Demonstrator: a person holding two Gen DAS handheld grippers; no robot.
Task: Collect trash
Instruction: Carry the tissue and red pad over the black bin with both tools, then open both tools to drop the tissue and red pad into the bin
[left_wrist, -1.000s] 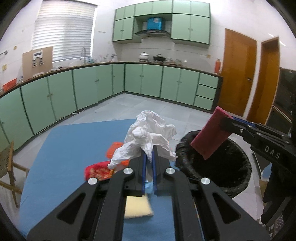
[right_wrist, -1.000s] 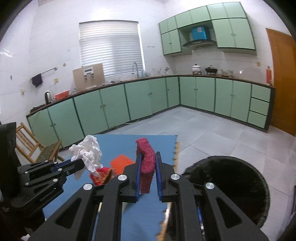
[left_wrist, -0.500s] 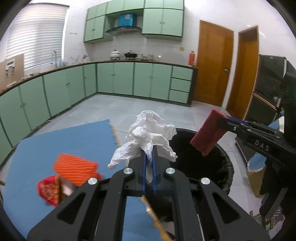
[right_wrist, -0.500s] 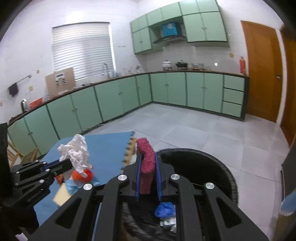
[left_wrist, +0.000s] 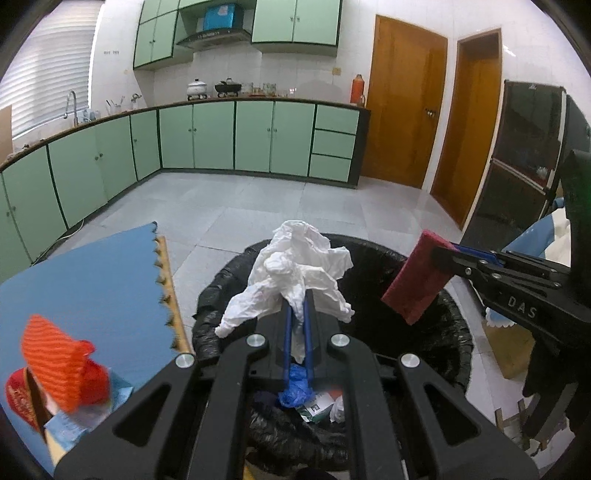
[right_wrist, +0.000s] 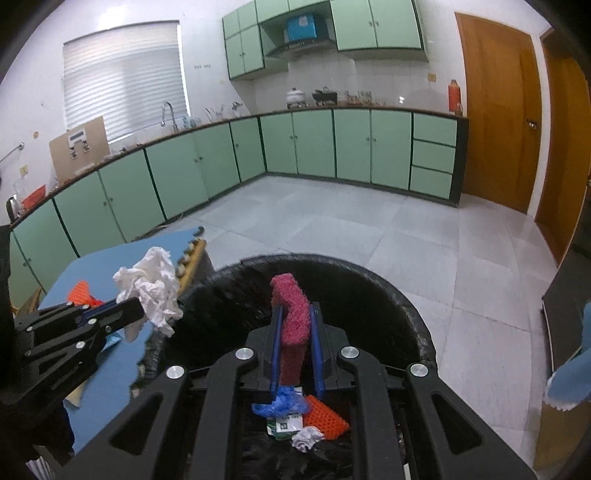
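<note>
Trash hanging over the bin

Left tongs (left_wrist: 297, 314) are pinching crumpled white tissue (left_wrist: 295, 266), right tongs (right_wrist: 295, 325) are gripping a red scrub pad (right_wrist: 291, 314), both hovering above the black-lined bin (right_wrist: 413, 306) beside the blue desk (left_wrist: 92, 280).

A home kitchen: green cabinets (right_wrist: 314, 144), sink tap (right_wrist: 168, 112), pots on the stove (left_wrist: 195, 88)

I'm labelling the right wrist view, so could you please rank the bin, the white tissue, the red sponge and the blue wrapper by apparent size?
1. Bin, clearly largest.
2-3. Tissue and sponge look alike; the sponge sits nearer the camera, so unranked.
4. Blue wrapper, smallest.
</note>
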